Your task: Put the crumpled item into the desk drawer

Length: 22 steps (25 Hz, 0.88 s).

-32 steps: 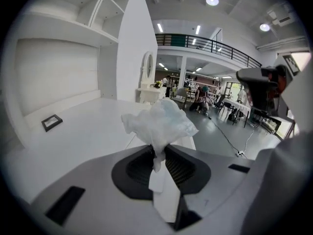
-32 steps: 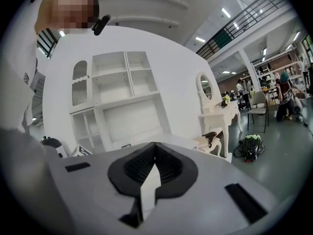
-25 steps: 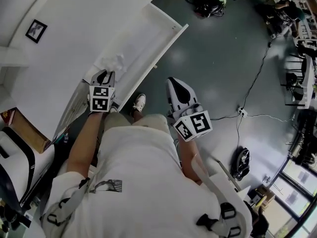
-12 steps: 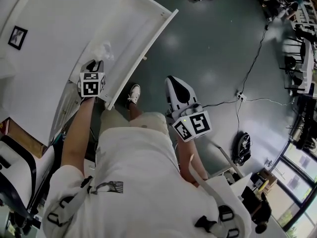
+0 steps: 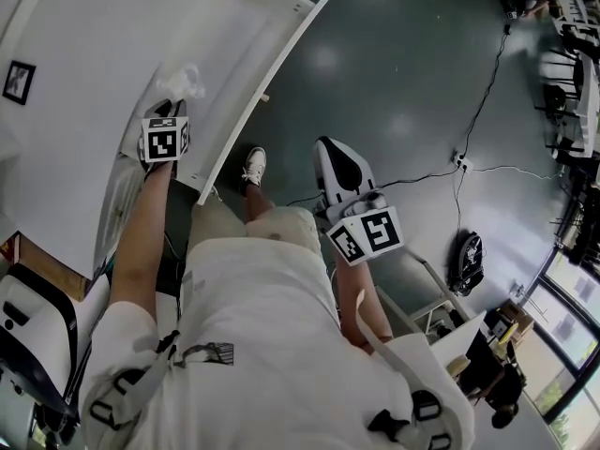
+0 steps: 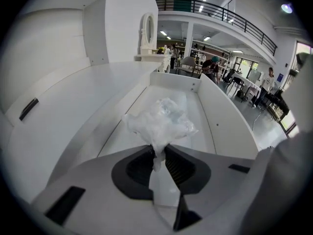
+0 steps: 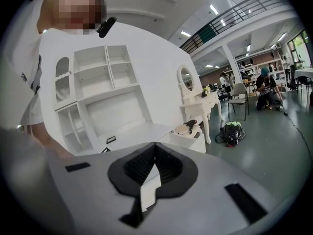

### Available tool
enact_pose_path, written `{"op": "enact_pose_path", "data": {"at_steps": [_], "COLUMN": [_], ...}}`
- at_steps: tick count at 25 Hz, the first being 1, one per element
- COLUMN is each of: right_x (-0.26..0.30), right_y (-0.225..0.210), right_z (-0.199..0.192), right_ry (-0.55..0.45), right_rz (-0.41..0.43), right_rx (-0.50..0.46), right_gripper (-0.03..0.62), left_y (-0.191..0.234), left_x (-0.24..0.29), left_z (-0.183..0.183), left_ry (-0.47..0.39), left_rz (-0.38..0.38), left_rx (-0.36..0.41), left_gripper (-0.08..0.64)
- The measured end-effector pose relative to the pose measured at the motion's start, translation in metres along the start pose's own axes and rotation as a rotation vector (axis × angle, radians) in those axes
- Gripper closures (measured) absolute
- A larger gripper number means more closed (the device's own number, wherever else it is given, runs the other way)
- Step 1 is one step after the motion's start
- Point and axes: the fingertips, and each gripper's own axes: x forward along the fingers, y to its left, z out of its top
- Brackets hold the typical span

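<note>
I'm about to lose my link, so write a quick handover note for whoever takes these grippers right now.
Left gripper: shut on the crumpled clear plastic, pinching its lower end.
Right gripper: shut, empty, away from the drawer.
Things: the plastic hangs over the inside of the open desk drawer; whether it touches the bottom can't be told.
Done: drawer open, plastic gripped and over it.
Left: release the plastic into the drawer, then probably push it closed.
</note>
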Motion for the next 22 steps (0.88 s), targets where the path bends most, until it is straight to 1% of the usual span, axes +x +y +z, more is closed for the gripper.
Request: {"op": "enact_pose_path", "data": {"at_steps": [4,9,13,18,22], "right_x": [-0.005,-0.009,-0.012,-0.016,-0.018], "right_y": [-0.003,-0.003,-0.006,-0.010,-0.010], "right_z": [-0.007,-0.011,-0.013,-0.013,-0.012], "right_ry": [0.007,0.011,0.013,0.015,0.014], "right_rz": [-0.010,-0.018,-0.023,-0.030,-0.029], "right_rx": [0.010,0.013,0.015,0.015,0.011], "right_gripper": [0.583,0.583,0.583,0.583,0.583], "left_y": [0.006,0.009,0.009,0.007,0.009], "left_x": [0.013,0.024,0.031,0.040,0.045], "left_z": [-0.007,-0.008,-0.010,-0.012,-0.018], "left_ry": [0.041,0.052,0.077,0.100,0.132], "left_rz": [0.017,0.026,0.032,0.035,0.037], "left_rx": [0.021,0.048,0.055,0.106,0.093], "left_gripper": [0.485,0.483,0.483,0.483,0.483]}}
